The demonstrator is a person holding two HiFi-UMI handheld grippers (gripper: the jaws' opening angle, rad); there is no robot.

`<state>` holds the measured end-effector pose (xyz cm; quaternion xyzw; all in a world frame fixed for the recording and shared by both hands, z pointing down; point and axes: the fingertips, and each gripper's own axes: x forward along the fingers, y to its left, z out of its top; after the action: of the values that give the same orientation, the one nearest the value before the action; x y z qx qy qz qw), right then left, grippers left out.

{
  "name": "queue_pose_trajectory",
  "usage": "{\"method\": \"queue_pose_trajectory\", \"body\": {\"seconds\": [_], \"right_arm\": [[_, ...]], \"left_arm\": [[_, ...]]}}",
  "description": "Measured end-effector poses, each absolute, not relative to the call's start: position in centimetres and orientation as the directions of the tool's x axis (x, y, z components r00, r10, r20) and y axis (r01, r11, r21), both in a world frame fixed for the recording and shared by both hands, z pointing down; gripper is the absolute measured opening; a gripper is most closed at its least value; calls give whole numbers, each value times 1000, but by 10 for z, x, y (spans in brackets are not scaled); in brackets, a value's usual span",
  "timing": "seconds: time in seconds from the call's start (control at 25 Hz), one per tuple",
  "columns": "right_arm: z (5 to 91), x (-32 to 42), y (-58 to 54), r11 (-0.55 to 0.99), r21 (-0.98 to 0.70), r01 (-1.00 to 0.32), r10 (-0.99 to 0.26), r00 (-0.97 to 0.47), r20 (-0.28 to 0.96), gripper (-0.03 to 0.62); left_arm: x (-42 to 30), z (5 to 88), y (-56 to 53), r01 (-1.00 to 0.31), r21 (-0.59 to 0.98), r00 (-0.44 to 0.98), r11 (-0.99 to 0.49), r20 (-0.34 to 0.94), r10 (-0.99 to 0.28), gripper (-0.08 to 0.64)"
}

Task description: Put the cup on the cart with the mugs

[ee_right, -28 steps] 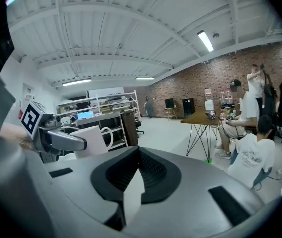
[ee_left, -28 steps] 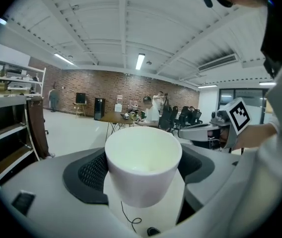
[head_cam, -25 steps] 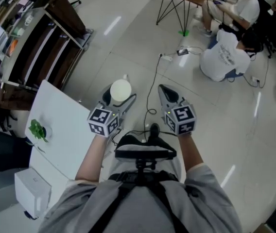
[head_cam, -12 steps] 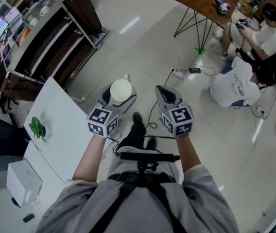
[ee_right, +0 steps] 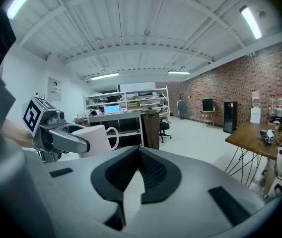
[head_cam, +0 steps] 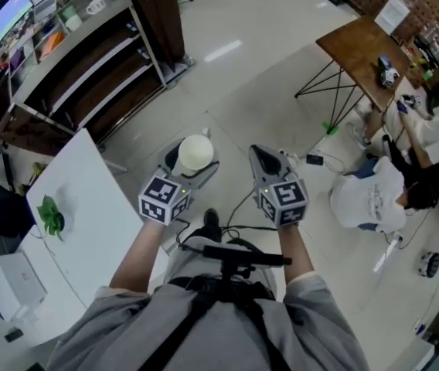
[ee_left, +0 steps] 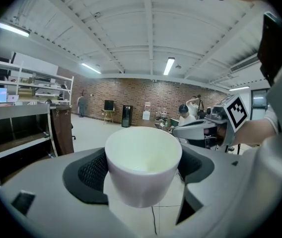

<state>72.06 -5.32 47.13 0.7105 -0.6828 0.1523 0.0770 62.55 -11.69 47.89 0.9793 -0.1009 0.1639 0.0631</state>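
Left gripper (head_cam: 189, 165) has its jaws spread wide and pressed on the two sides of the cup (head_cam: 195, 151). It holds the cup upright in the air in front of the person, above the floor (head_cam: 266, 68) and just right of the white table (head_cam: 88, 207). Right gripper (head_cam: 263, 158) is held beside it, with nothing in it.

Only the left gripper view looks into the cup, and it is bare inside. Only the right gripper view shows its looped handle (ee_right: 112, 137) clearly, sticking out on the far side. That view also shows the right gripper's pads (ee_right: 148, 170) meeting at a point. The head view alone shows the room's layout: a shelving rack (head_cam: 88, 60) far left, and a wooden table (head_cam: 359, 41) on thin black legs far right.

The cup is white, smooth and round, and narrows toward its base. The left gripper's pads (ee_left: 94, 170) are black with a fine ribbed grain, set in plain grey shells. The floor is pale, glossy tile, with dark cables (head_cam: 312, 159) lying on it.

By count there is one cup, two grippers, and two marker cubes, one on the left (head_cam: 161, 198) and one on the right (head_cam: 284, 199). One green sprig (head_cam: 49, 216) lies on the white table, and two people (head_cam: 374, 203) in white shirts are low at the far right.
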Motion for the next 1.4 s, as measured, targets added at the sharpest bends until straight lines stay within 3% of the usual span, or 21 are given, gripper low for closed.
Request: {"method": "queue_pose_trajectory", "body": {"seconds": [0.48, 0.92, 1.4], "right_arm": [[463, 767, -224, 177, -87, -980, -929, -195, 314, 3], [442, 793, -378, 473, -84, -877, -837, -477, 268, 3], [435, 743, -513, 637, -120, -762, -720, -643, 260, 3]], "left_arm": [[664, 472, -271, -414, 70, 864, -908, 344, -367, 419], [679, 451, -400, -656, 43, 721, -754, 331, -609, 419], [647, 440, -516, -749, 49, 630, -661, 363, -687, 419]]}}
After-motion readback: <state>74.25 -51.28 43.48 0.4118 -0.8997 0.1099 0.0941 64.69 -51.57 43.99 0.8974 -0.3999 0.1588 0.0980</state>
